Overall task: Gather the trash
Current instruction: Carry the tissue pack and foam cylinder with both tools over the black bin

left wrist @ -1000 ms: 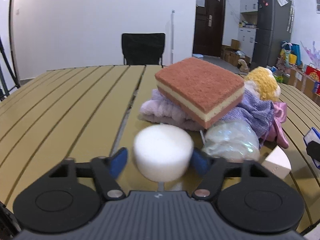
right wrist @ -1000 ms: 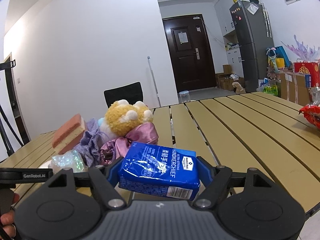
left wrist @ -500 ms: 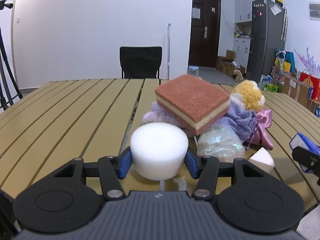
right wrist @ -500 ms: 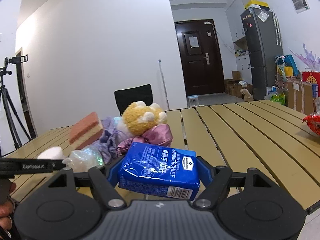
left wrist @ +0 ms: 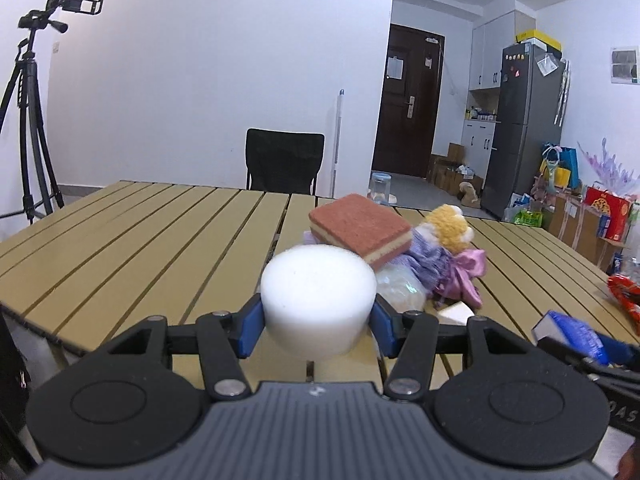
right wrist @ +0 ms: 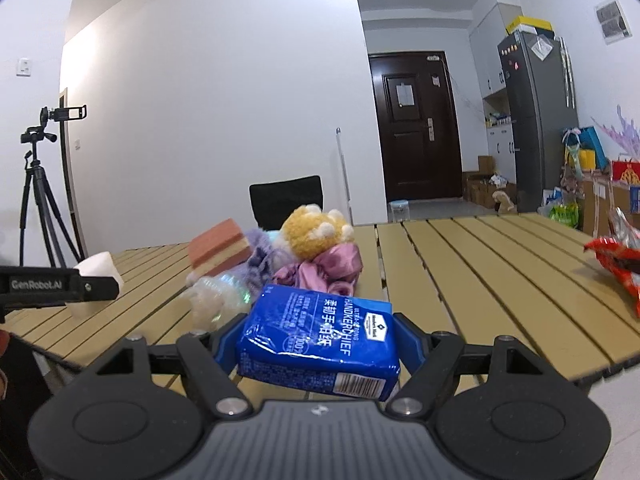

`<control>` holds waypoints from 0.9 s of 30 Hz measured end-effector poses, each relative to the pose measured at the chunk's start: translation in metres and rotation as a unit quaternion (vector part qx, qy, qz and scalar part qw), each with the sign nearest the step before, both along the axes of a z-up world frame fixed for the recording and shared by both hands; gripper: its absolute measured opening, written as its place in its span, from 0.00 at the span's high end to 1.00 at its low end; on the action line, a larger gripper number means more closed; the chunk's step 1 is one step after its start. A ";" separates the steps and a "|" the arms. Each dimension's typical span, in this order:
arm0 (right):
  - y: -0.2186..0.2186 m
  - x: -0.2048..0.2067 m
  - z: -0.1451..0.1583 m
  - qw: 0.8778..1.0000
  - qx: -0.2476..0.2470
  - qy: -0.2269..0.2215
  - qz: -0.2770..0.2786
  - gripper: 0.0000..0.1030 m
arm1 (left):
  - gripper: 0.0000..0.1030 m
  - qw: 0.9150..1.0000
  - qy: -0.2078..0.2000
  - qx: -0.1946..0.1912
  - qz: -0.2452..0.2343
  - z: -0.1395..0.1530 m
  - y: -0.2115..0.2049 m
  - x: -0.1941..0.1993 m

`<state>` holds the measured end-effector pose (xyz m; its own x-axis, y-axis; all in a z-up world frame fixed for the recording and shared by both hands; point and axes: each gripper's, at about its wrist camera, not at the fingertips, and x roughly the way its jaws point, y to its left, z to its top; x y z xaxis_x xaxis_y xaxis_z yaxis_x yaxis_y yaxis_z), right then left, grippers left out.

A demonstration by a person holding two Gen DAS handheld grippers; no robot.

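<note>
1. White foam puck [left wrist: 318,296], round and thick, sits clamped between the blue pads of the left gripper [left wrist: 318,322], lifted clear of the table [left wrist: 140,248].
2. The left pads [left wrist: 252,326] press on both sides of the puck; the jaws have narrowed only slightly and are clamped on it.
3. The right gripper [right wrist: 316,344] is clamped on a blue tissue pack [right wrist: 320,334], which lies tilted between its pads with the printed face up.
4. In the left wrist view the same pack shows at the lower right edge, beside the left gripper's body.
5. On the slatted tan table lies a heap: a pink and cream sponge [left wrist: 360,230] rests tilted on top of a purple cloth [left wrist: 424,260].
6. A yellow plush toy [left wrist: 448,226] sits just beside the sponge, with a pink satin bow [left wrist: 466,276] in front of it.
7. A crumpled clear wrapper [left wrist: 400,292] lies against the near side of the heap, and a small white wedge [left wrist: 454,314] lies on the table next to it.
8. A red snack bag [right wrist: 616,268] lies well apart from the heap, toward the right edge of the table.
9. Behind the table stand a black chair [left wrist: 284,166] and, at far left, a tripod [left wrist: 32,120].
</note>
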<state>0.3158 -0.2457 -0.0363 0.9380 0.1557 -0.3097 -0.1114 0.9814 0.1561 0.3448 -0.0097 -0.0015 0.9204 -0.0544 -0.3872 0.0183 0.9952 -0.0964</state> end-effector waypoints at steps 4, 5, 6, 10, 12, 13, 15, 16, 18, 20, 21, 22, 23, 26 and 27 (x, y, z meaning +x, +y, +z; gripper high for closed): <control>0.003 -0.022 -0.001 1.000 0.000 0.005 0.008 0.28 | 0.46 1.000 0.004 0.004 -0.006 0.000 0.000 -0.025; 0.004 -0.028 -0.001 1.000 -0.001 0.006 0.010 0.28 | 0.46 1.000 0.005 0.006 -0.007 -0.001 -0.001 -0.032; 0.004 -0.034 -0.001 1.000 -0.002 0.007 0.011 0.28 | 0.46 1.000 0.007 0.008 -0.008 -0.002 -0.001 -0.038; 0.010 -0.054 -0.004 1.000 -0.006 0.016 0.019 0.28 | 0.46 1.000 0.020 0.014 -0.010 -0.009 0.001 -0.062; 0.013 -0.065 -0.007 0.999 -0.009 0.021 0.023 0.28 | 0.46 0.999 0.028 0.016 -0.010 -0.013 0.003 -0.072; 0.014 -0.070 -0.008 0.999 -0.010 0.023 0.026 0.28 | 0.46 0.999 0.032 0.018 -0.010 -0.015 0.004 -0.077; 0.016 -0.080 -0.010 0.999 -0.013 0.028 0.030 0.28 | 0.46 0.999 0.039 0.019 -0.009 -0.019 0.006 -0.086; 0.017 -0.085 -0.011 0.999 -0.015 0.032 0.033 0.28 | 0.46 0.999 0.043 0.020 -0.009 -0.021 0.006 -0.090; 0.021 -0.095 -0.014 0.998 -0.017 0.039 0.038 0.28 | 0.46 0.998 0.053 0.021 -0.007 -0.026 0.008 -0.098; 0.024 -0.105 -0.015 0.998 -0.020 0.046 0.043 0.28 | 0.46 0.998 0.061 0.022 -0.006 -0.030 0.010 -0.107; 0.025 -0.108 -0.017 0.997 -0.020 0.050 0.046 0.28 | 0.46 0.998 0.066 0.022 -0.005 -0.033 0.011 -0.111; 0.026 -0.112 -0.019 0.997 -0.021 0.055 0.049 0.28 | 0.46 0.997 0.070 0.022 -0.005 -0.035 0.011 -0.115; 0.027 -0.116 -0.021 0.997 -0.023 0.061 0.052 0.28 | 0.46 0.997 0.074 0.022 -0.006 -0.038 0.012 -0.119; 0.032 -0.125 -0.027 0.995 -0.027 0.075 0.059 0.28 | 0.46 0.996 0.086 0.027 -0.006 -0.044 0.012 -0.131; 0.034 -0.129 -0.030 0.994 -0.029 0.080 0.062 0.28 | 0.46 0.996 0.089 0.029 -0.006 -0.046 0.013 -0.134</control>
<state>0.1864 -0.2121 -0.0659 0.8507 0.2452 -0.4650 -0.2108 0.9694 0.1257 0.2112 0.0032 -0.0472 0.8362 -0.0367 -0.5473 0.0173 0.9990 -0.0406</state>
